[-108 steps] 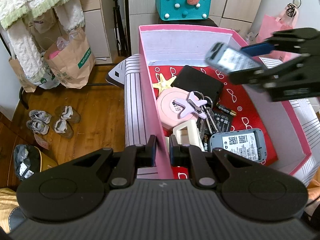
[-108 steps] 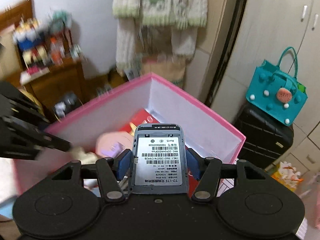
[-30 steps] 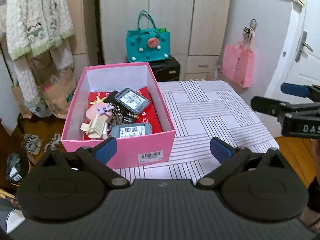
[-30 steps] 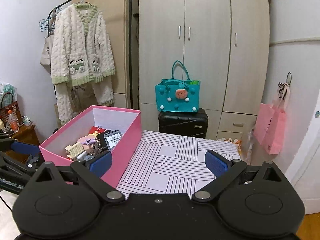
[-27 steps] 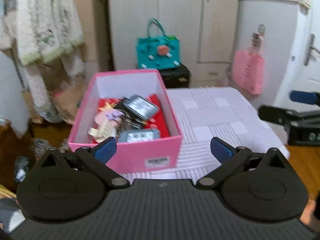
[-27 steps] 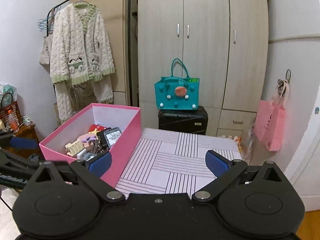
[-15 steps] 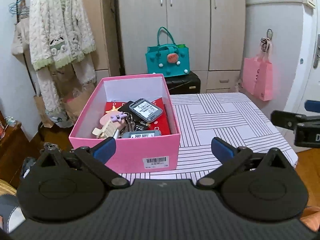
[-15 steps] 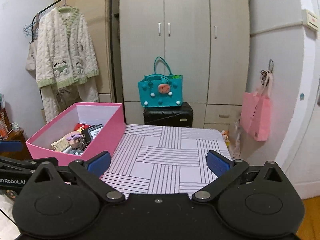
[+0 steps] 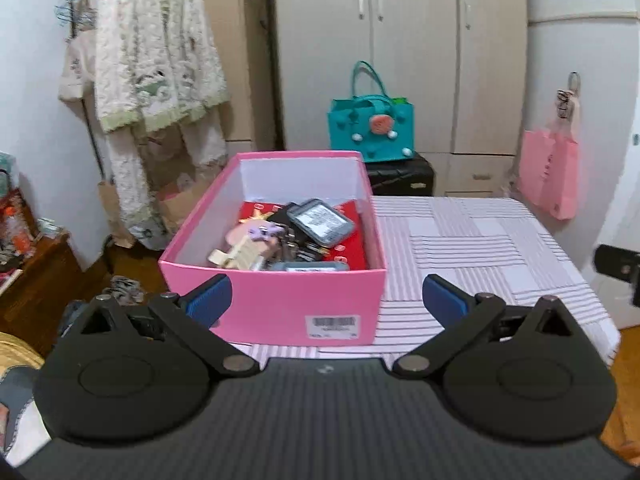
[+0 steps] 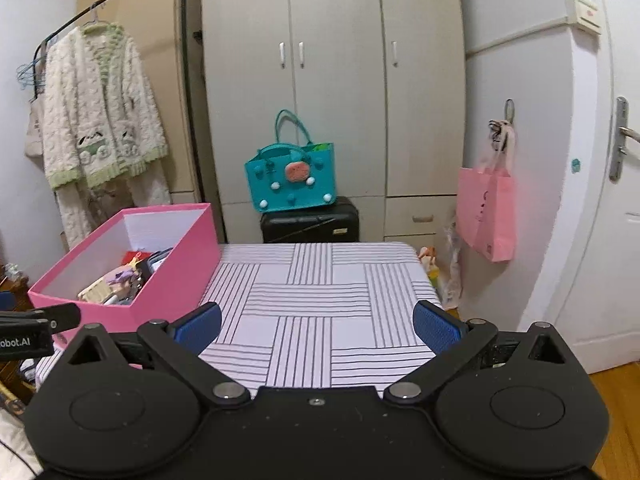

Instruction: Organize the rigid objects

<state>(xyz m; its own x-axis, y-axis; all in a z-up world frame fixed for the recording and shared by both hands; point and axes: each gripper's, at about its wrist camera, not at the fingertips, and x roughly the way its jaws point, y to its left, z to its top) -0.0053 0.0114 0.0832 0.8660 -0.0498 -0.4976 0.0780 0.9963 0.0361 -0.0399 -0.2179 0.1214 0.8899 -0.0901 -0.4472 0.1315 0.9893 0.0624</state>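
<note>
Left gripper, foreground: jaws spread wide, nothing between blue pads. Right gripper: jaws likewise wide, empty, held above striped tablecloth. Just beyond left gripper, pink box stands on table's left side, barcode label on near wall. Inside box, w/ red lining: grey device w/ label side up, tilted atop pile; second grey device against near wall; cream hair clip; pink disc w/ lilac piece; keys, partly hidden. Rest of tablecloth bare. Beyond table: black suitcase w/ teal tote on top, beige wardrobe behind. Left: knitted cardigan on rack. Right: pink bag on wall hook, white door.
</note>
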